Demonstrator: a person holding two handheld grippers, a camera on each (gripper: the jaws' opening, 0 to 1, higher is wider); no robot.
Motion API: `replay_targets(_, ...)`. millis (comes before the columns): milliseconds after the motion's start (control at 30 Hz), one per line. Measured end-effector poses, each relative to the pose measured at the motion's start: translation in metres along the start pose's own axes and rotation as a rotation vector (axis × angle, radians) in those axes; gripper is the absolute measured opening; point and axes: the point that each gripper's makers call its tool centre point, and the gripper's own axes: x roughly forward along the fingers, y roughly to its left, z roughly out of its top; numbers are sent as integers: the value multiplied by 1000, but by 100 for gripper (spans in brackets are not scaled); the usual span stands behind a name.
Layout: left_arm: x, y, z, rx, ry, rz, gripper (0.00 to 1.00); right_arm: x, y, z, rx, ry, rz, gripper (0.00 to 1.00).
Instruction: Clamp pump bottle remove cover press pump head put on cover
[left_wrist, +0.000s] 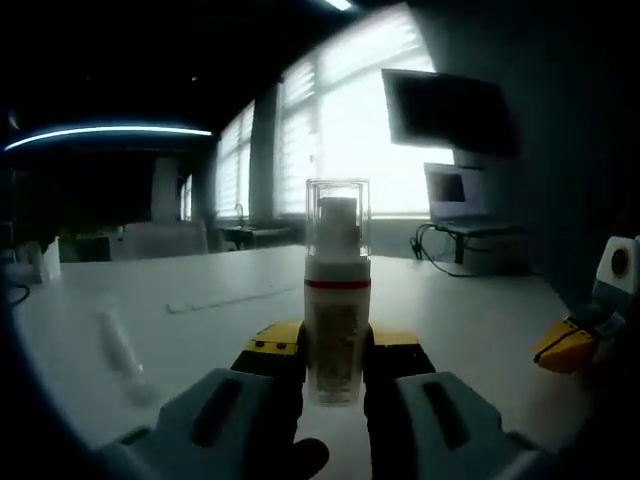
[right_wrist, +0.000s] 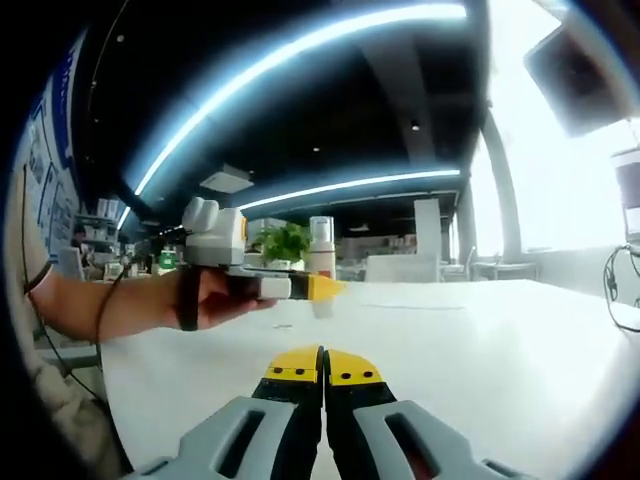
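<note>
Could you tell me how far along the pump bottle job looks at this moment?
Done: the left gripper is clamped on the pump bottle, upright on the white table. In hand: nothing more; the right gripper is shut and empty. Left: the clear cover is on, so removing it, pressing the pump head and recapping remain.

White table (left_wrist: 200, 290), bright blinded windows (left_wrist: 340, 130)
</note>
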Motion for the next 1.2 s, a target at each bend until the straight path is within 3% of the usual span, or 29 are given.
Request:
replay_targets(133, 13, 10, -3, -23, 6, 12, 13, 0, 0, 0, -2, 2, 2, 0)
replay_targets(300, 27, 16, -4, 11, 9, 21, 13, 0, -1, 0, 9, 2, 7, 0)
replay_targets(600, 30, 9, -15, 7, 31, 44, 13, 1, -2, -1, 12, 4, 14, 0)
replay_targets(833, 36, 18, -27, -21, 25, 98, 13, 1, -2, -1, 10, 7, 12, 0)
replay_targets(1200, 46, 32, -38, -36, 42, 110, 13, 1, -1, -2, 3, 8, 10, 0)
